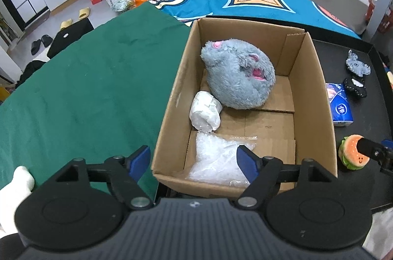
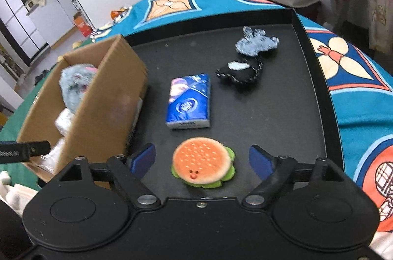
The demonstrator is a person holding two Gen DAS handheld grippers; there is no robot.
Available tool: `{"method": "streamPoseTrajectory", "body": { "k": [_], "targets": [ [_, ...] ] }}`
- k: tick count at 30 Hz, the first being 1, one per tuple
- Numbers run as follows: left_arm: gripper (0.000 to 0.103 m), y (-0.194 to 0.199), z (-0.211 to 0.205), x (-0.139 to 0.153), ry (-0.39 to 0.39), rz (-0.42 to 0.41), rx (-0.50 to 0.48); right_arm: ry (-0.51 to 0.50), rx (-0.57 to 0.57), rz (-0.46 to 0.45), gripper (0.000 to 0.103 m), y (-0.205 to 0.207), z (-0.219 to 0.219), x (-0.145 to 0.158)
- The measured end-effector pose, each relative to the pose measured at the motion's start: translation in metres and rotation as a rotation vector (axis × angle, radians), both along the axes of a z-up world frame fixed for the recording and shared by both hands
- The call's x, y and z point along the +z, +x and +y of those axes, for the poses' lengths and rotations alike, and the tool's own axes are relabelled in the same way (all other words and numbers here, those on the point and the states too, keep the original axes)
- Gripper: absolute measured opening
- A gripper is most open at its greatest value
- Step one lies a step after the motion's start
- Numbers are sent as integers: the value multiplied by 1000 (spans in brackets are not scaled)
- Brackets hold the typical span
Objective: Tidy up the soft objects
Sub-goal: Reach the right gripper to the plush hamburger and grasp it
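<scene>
Two wrist views, both grippers standing wide with nothing pinched. Left gripper [image 1: 194, 163] is hanging over the near end of the cardboard box [image 1: 172, 112], one blue pad outside the box's near left corner over the green cloth [image 1: 86, 88], the other over the clear plastic bag [image 1: 216, 161] lying on the box floor. Beyond the bag a white wrapped bundle [image 1: 206, 112] is sitting, touching the grey plush mouse [image 1: 238, 73] that is filling the far end of the box.

Only the left view is showing the box interior in full; the right view is catching just the mouse's top and a strip of the bundle over the box wall, blurred.

Right gripper [image 2: 202, 160] is hovering on the black tray [image 2: 307, 112], jaws straddling the burger plush [image 2: 202, 161], pads apart from it on both sides, not pressing. Past it a blue tissue pack [image 2: 189, 100] is lying flat, then a black felt toy [image 2: 240, 73] and a grey knitted toy [image 2: 258, 42] just beside each other.

In the left view the burger is partly hidden behind the right gripper's finger, and the tissue pack is cut off by the box wall. What shape the two small felt toys are is hard to make out. A white sleeve [image 1: 14, 186] is showing at the bottom left.
</scene>
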State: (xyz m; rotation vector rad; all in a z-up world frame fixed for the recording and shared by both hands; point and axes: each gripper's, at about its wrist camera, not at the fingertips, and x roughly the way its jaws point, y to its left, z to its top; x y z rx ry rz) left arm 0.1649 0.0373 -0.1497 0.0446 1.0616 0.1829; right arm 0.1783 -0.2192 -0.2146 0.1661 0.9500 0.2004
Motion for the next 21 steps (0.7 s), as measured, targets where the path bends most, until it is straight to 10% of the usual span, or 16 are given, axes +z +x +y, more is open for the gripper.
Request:
{"method": "streamPoseTrajectory", "body": {
  "k": [8,12,21],
  "targets": [
    [78,7,-14,-3,65,21,-6,-33,35,31,87,2,10,-16],
    [81,11,-19,-7,96,36,3,-82,54,53,50,3,8,-22],
    [82,17,-28,-6,135,42,5,-16,-18,21,45,4,-24,-9]
  ]
}}
